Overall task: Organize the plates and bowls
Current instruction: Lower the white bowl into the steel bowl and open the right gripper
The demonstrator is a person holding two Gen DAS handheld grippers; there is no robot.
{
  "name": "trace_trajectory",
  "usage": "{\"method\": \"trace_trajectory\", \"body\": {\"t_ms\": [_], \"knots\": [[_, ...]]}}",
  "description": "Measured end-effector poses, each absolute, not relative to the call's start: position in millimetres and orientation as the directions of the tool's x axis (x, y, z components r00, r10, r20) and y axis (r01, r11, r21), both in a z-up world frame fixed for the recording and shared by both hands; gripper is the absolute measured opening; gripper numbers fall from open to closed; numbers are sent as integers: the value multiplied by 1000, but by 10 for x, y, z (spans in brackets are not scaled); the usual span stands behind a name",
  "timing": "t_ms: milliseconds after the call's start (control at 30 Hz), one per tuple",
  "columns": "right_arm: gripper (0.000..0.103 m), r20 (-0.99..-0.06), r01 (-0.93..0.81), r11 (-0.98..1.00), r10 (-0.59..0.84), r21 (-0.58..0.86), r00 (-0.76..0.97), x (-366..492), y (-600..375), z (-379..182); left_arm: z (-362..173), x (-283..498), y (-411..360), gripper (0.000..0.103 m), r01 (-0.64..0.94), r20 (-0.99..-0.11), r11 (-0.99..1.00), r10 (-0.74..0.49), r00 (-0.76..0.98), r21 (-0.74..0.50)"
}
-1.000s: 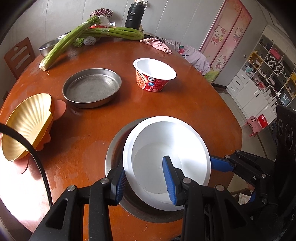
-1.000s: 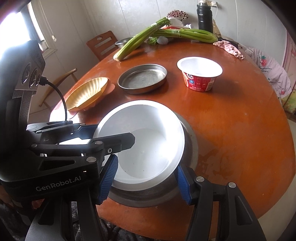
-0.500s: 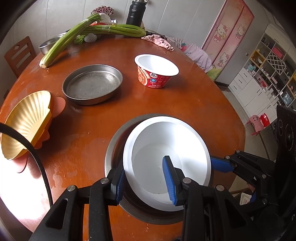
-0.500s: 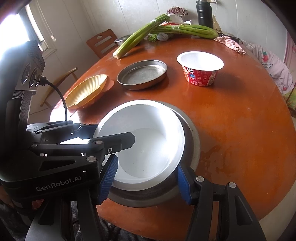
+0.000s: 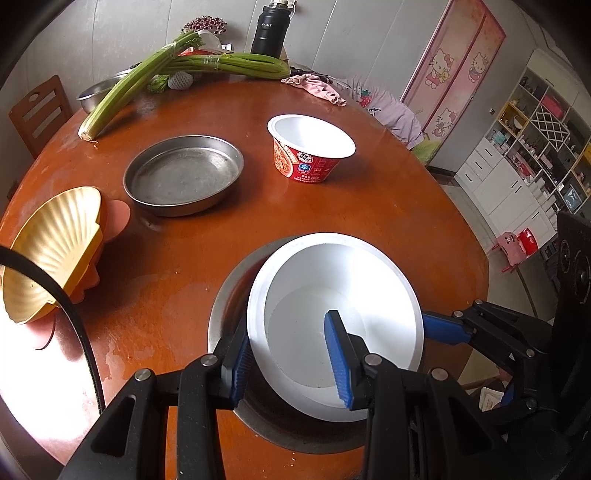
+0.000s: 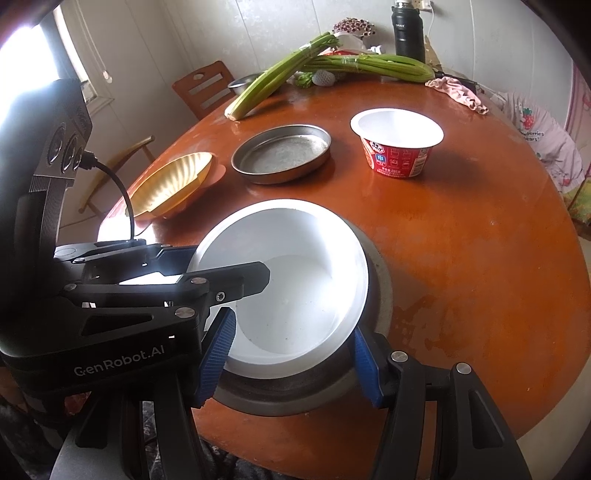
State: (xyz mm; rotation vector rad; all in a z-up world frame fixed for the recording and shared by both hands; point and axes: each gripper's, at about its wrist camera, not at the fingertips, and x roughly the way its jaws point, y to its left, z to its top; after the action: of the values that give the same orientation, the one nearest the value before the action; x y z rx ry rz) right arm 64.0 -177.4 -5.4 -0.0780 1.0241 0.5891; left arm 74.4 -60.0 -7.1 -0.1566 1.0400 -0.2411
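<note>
A white bowl [image 5: 340, 295] sits tilted inside a metal pan [image 5: 236, 280] at the near edge of the round wooden table [image 5: 388, 206]. My left gripper [image 5: 290, 363] straddles the bowl's near-left rim, one finger outside, one inside, with a gap showing. My right gripper [image 6: 291, 362] is open and wide around the bowl [image 6: 291, 273] and the pan [image 6: 373, 295]. Farther back stand a second metal pan [image 5: 183, 173], a red instant-noodle bowl [image 5: 310, 147] and a gold shell-shaped dish [image 5: 51, 247].
Celery stalks [image 5: 177, 70], a metal bowl [image 5: 96, 92], a black flask [image 5: 267, 31] and a pink cloth [image 5: 317, 86] lie at the table's far side. A wooden chair [image 5: 37, 110] stands at the left. Shelves [image 5: 535, 147] are on the right.
Both views have drawn back slightly toward me and tilted, so the far objects sit lower in frame. The bowl, pan and both grippers keep the same relation.
</note>
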Motion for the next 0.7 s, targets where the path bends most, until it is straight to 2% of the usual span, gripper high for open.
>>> {"method": "trace_trajectory", "body": {"t_ms": [700], "knots": [[62, -817, -503, 848, 406, 169, 410, 641, -1789, 3, 5, 731, -565, 40, 120, -816, 962, -270, 511, -243]]}}
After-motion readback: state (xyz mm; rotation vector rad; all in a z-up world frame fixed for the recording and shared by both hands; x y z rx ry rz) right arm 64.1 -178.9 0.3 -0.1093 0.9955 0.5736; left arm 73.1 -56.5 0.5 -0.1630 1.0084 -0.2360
